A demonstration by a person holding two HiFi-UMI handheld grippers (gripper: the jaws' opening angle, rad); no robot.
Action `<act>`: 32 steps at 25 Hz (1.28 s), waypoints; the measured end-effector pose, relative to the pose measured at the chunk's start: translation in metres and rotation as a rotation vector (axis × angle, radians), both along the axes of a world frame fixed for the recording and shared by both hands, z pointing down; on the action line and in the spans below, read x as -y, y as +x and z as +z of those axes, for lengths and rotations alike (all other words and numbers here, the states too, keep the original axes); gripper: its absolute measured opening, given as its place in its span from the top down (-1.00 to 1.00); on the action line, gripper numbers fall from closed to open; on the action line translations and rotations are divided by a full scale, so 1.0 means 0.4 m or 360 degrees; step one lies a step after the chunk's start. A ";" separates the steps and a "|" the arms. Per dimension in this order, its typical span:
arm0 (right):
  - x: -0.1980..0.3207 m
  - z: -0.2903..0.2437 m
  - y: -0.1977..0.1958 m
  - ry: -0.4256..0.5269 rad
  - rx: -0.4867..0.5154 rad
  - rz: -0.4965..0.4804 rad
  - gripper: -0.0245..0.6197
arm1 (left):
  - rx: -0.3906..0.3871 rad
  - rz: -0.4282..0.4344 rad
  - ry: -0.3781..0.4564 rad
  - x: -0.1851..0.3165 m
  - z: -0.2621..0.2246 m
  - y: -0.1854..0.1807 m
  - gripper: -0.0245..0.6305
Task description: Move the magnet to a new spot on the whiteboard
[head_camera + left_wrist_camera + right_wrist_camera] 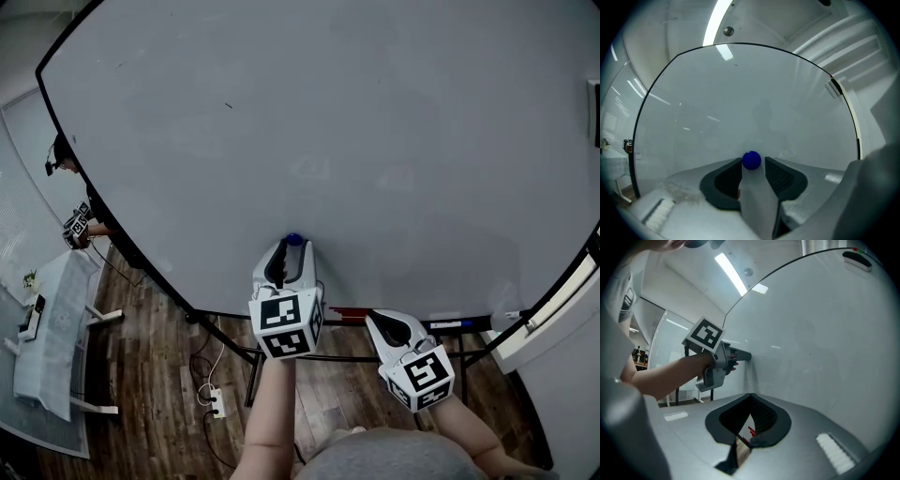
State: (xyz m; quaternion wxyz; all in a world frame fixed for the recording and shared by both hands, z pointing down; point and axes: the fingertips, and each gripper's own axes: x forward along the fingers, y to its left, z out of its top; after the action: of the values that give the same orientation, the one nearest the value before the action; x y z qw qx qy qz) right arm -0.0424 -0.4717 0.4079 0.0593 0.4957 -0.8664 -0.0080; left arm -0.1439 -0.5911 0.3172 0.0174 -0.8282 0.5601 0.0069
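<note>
A small blue round magnet [294, 240] sits on the lower part of the big whiteboard [328, 122]. My left gripper [292, 247] points straight at the board with the magnet at its tip. In the left gripper view the magnet [751, 160] lies between the tips of my left gripper [753, 163]; the jaws are open, with a gap on the magnet's right side. My right gripper [375, 321] hangs lower and to the right, below the board's edge, shut with nothing in it [750, 397]. The right gripper view shows the left gripper [740, 355] against the whiteboard [825, 333].
A red marker [352, 312] and a blue marker [450, 324] lie on the ledge under the board. An eraser [834, 87] clings near the board's right edge. Another person [64, 159] stands far left beside a cloth-covered table [52, 328]. A power strip [216, 403] lies on the wooden floor.
</note>
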 end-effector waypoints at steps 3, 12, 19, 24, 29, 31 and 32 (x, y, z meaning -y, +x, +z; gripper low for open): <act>0.013 0.008 0.001 -0.0015 0.0008 -0.0001 0.92 | -0.0003 -0.0017 -0.0006 0.013 0.009 0.002 0.44; 0.021 0.030 -0.022 -0.0045 0.0024 -0.0008 0.92 | -0.0003 -0.0057 0.0026 0.018 -0.005 -0.007 0.48; 0.020 0.043 -0.024 -0.0052 0.0028 0.0010 0.92 | 0.0025 -0.0056 0.0033 0.022 -0.003 -0.007 0.48; 0.020 0.043 -0.016 -0.0060 0.0035 0.0038 0.92 | 0.0027 -0.0070 0.0049 0.020 -0.013 -0.009 0.51; 0.017 0.039 -0.016 -0.0056 0.0042 0.0038 0.92 | 0.0023 -0.0067 0.0040 0.019 -0.009 -0.008 0.51; 0.013 0.038 -0.013 -0.0052 0.0036 0.0031 0.92 | 0.0019 -0.0070 0.0034 0.019 -0.009 -0.008 0.51; 0.011 0.036 -0.011 -0.0049 0.0031 0.0027 0.92 | 0.0017 -0.0068 0.0025 0.019 -0.006 -0.007 0.51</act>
State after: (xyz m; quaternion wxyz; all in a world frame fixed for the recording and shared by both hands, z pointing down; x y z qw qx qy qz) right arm -0.0470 -0.4763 0.4222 0.0586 0.5020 -0.8628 0.0106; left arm -0.1467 -0.5988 0.3147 0.0268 -0.8159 0.5776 0.0065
